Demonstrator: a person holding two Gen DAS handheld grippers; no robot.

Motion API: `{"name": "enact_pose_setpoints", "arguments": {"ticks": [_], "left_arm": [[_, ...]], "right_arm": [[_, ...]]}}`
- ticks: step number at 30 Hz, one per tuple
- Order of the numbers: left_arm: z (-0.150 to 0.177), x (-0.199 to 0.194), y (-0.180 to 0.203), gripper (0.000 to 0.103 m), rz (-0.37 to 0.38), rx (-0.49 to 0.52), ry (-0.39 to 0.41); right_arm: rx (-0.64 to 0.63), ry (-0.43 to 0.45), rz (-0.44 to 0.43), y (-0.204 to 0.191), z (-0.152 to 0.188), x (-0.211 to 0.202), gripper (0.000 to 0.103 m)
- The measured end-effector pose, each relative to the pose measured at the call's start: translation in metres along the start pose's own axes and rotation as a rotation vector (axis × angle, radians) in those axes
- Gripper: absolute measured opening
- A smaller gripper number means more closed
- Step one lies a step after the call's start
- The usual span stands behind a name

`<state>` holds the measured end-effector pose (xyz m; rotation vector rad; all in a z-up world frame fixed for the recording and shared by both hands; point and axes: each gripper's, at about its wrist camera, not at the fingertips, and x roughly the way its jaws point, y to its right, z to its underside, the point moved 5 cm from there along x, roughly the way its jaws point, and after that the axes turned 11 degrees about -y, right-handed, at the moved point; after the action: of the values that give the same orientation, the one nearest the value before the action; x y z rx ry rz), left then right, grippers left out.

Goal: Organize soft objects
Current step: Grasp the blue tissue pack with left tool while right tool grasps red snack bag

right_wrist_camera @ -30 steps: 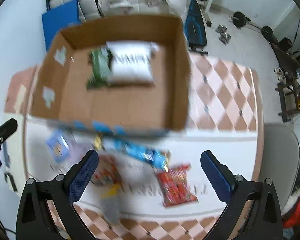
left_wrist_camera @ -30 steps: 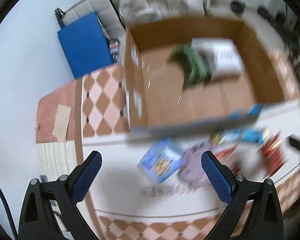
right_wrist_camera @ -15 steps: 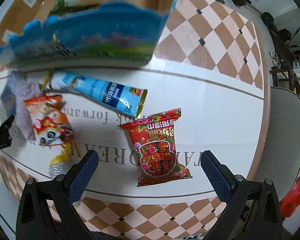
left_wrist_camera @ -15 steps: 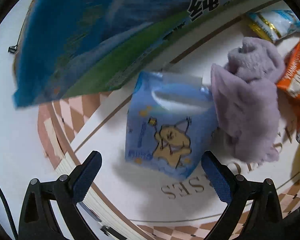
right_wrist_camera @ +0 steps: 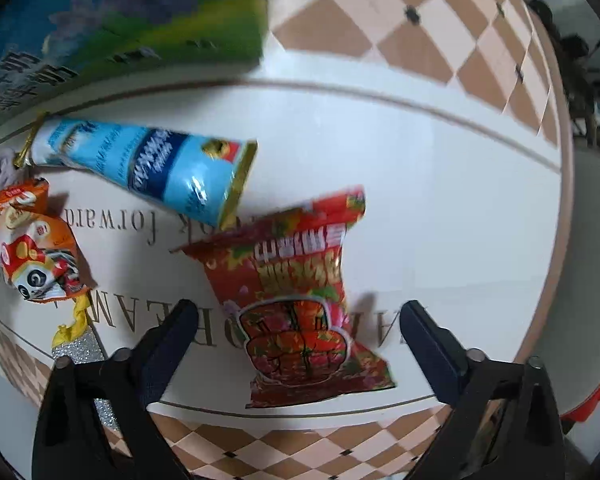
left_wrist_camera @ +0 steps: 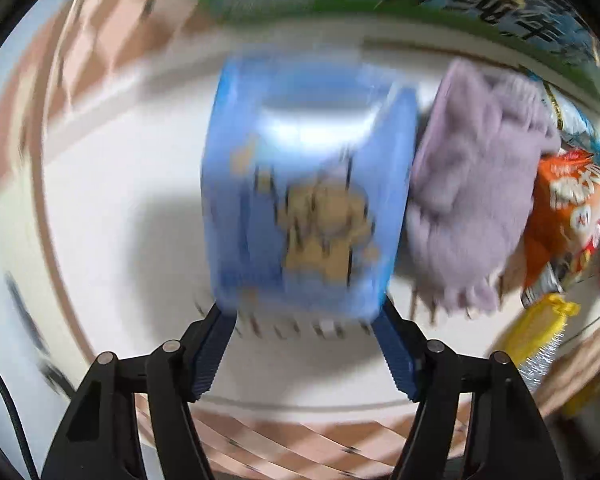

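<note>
In the left wrist view my left gripper (left_wrist_camera: pixel 304 316) has its blue fingers against both sides of a blue tissue pack (left_wrist_camera: pixel 300 192) with a cartoon bear; the frame is blurred. A folded lilac towel (left_wrist_camera: pixel 476 184) lies right of the pack, touching it. In the right wrist view my right gripper (right_wrist_camera: pixel 296 320) is open, low over the table, with a red snack bag (right_wrist_camera: pixel 300 296) between its fingers. A light blue packet (right_wrist_camera: pixel 160 168) lies beyond it, and an orange panda snack bag (right_wrist_camera: pixel 32 244) at the left.
The printed blue and green wall of the cardboard box (right_wrist_camera: pixel 120 28) stands at the back of the white tabletop (right_wrist_camera: pixel 440 220). A yellow and silver packet (left_wrist_camera: pixel 540 336) lies near the table's front edge. Checkered border runs around the table.
Both grippers have dropped from above the box down to the table. The left fingers have closed in from wide open onto the blue tissue pack. The right gripper has moved over the red bag.
</note>
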<state>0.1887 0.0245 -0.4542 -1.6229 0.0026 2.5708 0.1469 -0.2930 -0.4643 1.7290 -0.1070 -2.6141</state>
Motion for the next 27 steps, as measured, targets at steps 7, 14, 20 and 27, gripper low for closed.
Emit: {"name": "enact_pose_setpoints", "arguments": {"ticks": [7, 14, 20, 27], "left_arm": [[0.035, 0.017, -0.009, 0.067, 0.151, -0.117, -0.037], [0.034, -0.041, -0.006, 0.071, -0.065, -0.070, 0.168], [-0.013, -0.046, 0.012, 0.071, -0.225, 0.040, 0.181], [-0.039, -0.049, 0.016, 0.073, -0.245, 0.111, 0.133]], "right_arm": [[0.022, -0.060, -0.056, 0.009, 0.035, 0.025, 0.055], [0.030, -0.045, -0.120, 0.022, 0.037, 0.023, 0.068], [0.024, -0.030, -0.116, 0.029, 0.027, 0.017, 0.068], [0.017, -0.055, -0.082, 0.024, 0.009, 0.012, 0.070]]}}
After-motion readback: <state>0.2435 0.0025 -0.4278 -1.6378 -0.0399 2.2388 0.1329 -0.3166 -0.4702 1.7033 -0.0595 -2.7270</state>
